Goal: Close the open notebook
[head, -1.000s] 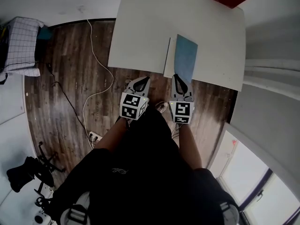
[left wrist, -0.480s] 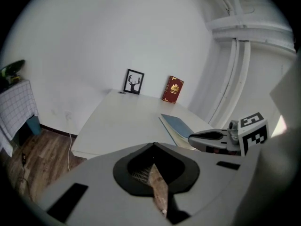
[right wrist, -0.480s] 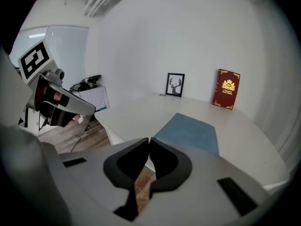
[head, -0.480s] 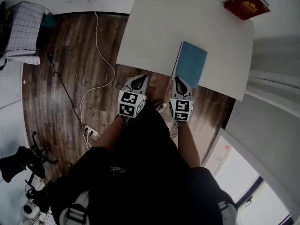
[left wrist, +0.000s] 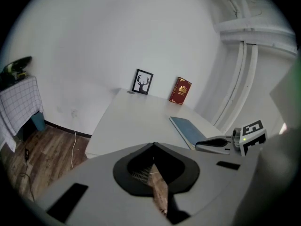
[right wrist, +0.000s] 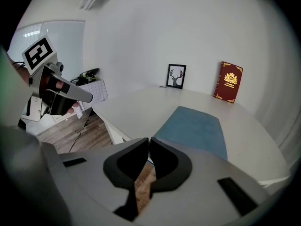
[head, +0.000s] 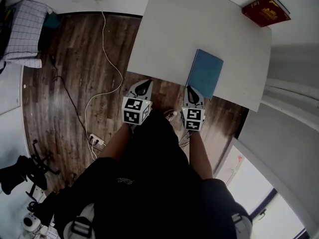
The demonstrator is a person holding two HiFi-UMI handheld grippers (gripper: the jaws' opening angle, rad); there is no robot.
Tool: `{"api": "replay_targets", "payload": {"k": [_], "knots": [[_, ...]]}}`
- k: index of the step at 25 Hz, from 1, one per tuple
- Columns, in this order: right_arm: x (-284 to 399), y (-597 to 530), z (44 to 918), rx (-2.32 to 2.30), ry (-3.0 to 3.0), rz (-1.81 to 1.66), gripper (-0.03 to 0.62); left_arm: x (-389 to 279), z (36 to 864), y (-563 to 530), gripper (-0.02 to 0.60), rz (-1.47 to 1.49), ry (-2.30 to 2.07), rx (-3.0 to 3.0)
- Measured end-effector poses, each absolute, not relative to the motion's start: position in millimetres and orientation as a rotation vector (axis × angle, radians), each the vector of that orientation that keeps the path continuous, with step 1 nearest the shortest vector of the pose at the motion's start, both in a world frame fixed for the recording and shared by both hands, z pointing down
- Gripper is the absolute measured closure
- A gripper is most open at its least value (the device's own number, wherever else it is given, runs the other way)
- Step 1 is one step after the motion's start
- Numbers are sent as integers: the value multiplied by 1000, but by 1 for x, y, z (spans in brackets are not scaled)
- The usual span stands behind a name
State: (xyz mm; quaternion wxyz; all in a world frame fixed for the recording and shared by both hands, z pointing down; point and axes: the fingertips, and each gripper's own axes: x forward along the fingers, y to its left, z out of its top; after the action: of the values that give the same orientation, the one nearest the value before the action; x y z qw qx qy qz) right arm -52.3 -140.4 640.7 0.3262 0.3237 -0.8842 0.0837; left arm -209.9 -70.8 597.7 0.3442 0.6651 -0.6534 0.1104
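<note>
Head view puts the notebook (head: 205, 73) flat on the white counter (head: 169, 39), blue cover up and shut, with its short end right at the counter's near edge and toward the right-hand side. My right claw (head: 191, 89) hangs at that same near edge, just at the notebook's near left corner; whether it touches the cover I cannot tell. In the right gripper view its two jaws stand together with only a hairline between the tips and nothing held, and the notebook lies straight ahead of them. My left claw (head: 144, 84) hangs over the wooden floor (head: 75, 83), just short of the counter's near edge and well to the left of the notebook. In the left gripper view its jaws meet at the tip, empty too. A red book (head: 265, 10) sits at the counter's far right corner, and both gripper views show it upright against the wall. A small framed deer picture (left wrist: 143, 82) stands at the far edge beside it. A white cable (head: 107, 73) snakes across the floor left of the counter.
</note>
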Motion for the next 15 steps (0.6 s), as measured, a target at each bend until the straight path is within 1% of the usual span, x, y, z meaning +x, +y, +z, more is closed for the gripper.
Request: {"api": "replay_targets", "payload": {"k": [7,15], "knots": [[-61,-138,643,893,-2273,232,560,-209,603,-97,578,291,-1565,1833],[-65,-138,647,871,-2205,276,559,-155,609,-133,578,378,-1295,2034]]}}
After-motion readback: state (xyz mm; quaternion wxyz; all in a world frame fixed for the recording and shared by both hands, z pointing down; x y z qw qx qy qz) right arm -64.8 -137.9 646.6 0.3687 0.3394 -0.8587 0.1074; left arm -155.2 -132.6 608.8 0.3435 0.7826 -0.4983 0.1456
